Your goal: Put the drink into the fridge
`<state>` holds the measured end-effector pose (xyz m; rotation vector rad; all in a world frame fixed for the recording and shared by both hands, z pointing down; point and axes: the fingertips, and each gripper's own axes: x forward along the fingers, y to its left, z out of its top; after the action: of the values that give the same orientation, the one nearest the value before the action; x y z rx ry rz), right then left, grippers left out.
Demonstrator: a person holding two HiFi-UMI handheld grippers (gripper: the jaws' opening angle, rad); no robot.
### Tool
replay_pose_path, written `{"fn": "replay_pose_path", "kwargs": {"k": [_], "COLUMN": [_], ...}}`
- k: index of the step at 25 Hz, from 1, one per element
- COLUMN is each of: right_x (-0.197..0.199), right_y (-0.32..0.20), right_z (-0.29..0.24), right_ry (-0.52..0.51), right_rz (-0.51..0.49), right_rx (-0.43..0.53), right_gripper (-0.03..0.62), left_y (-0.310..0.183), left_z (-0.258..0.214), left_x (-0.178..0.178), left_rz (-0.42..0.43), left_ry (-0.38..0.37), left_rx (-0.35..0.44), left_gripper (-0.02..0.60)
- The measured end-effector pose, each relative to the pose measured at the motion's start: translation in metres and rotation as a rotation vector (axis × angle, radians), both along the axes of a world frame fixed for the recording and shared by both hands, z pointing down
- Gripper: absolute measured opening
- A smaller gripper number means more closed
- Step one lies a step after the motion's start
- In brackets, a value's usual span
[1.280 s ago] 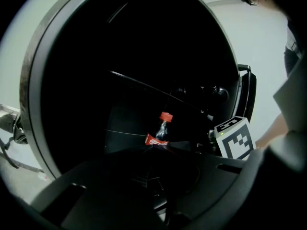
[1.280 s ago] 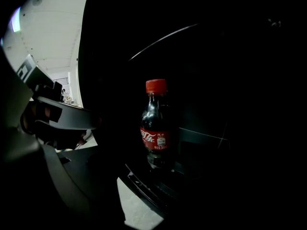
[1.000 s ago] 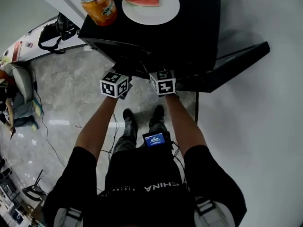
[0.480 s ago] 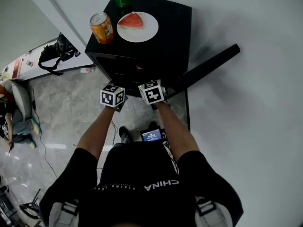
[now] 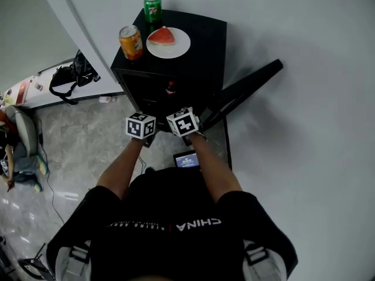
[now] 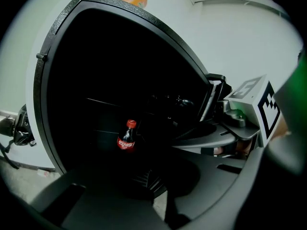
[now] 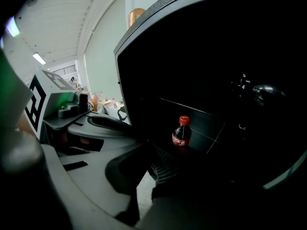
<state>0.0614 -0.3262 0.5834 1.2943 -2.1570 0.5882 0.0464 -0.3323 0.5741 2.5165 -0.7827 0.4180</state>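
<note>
The cola bottle (image 6: 127, 139) is standing upright on a shelf inside the open fridge (image 5: 205, 40), at twelve o'clock from both tongs. The left gripper (image 6: 152, 188) and right gripper (image 7: 152, 178) are hovering side by side before the opening, each with jaws slightly apart and gripping nothing

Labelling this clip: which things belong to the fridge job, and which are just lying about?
Job: cola bottle, standing inside the fridge; its open door; left gripper and right gripper, jaws apart, empty.
Lying about: orange can, green can, plate with watermelon on the fridge top; bag on the floor.
</note>
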Motion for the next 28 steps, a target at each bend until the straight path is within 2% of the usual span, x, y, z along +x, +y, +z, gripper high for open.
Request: {"fn": "replay_pose_path", "kwargs": {"k": [16, 23, 28], "right_x": [0.009, 0.016, 0.018], "right_y": [0.013, 0.024, 0.031], "right_z": [-0.003, -0.008, -0.005], "right_ry": [-0.029, -0.057, -0.076], "right_rz": [-0.049, -0.099, -0.124], "right_rx": [-0.025, -0.022, -0.014], "right_gripper": [0.014, 0.015, 0.015], "left_y": [0.016, 0.035, 0.047], "left_z": [-0.001, 0.001, 0.002], "left_x": [0.006, 0.02, 0.016], "left_rz": [0.001, -0.065, -0.121], "left_ry": [-0.036, -0.046, -0.031], "left_rx": [-0.006, -0.024, -0.043], "left_gripper": [0.011, 0.011, 0.011]}}
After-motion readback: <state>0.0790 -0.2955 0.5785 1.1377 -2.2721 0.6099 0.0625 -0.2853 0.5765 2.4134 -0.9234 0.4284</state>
